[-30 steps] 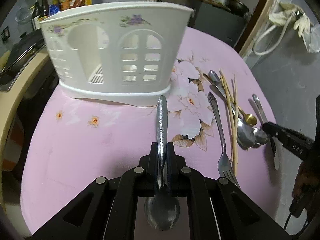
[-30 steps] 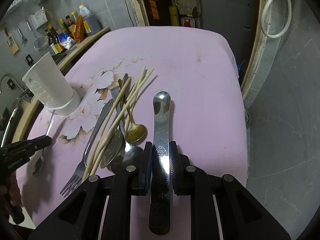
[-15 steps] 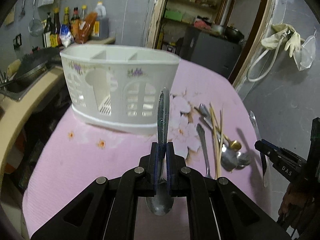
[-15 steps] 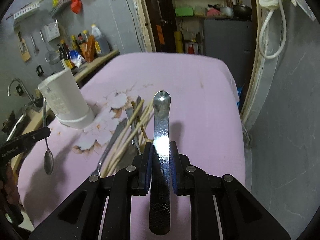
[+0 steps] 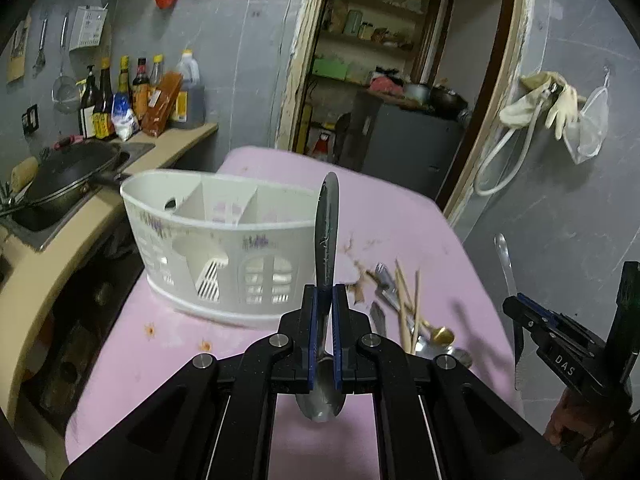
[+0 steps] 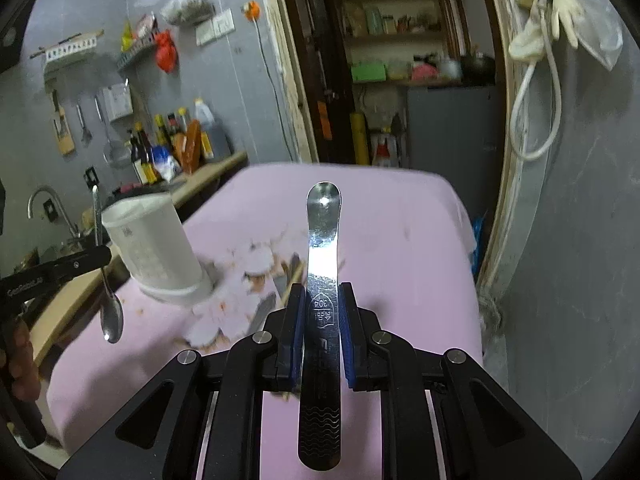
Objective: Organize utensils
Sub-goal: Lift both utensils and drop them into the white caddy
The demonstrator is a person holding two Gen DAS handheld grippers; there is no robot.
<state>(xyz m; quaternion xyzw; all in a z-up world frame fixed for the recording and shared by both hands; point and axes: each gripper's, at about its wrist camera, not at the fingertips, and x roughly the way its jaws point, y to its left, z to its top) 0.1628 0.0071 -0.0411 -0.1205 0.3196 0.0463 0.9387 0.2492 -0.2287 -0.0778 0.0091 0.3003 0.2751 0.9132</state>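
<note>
A big pink flowery table holds a white plastic holder with little windows, and above the table the left gripper pinches a shiny metal spoon, while the right gripper pinches a flat shiny metal peeler-like tool, with more spoons and sticks lying beside the holder.

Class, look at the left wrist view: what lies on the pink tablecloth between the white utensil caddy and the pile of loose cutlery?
Only the cloth's flower print lies between caddy and cutlery pile.
</note>
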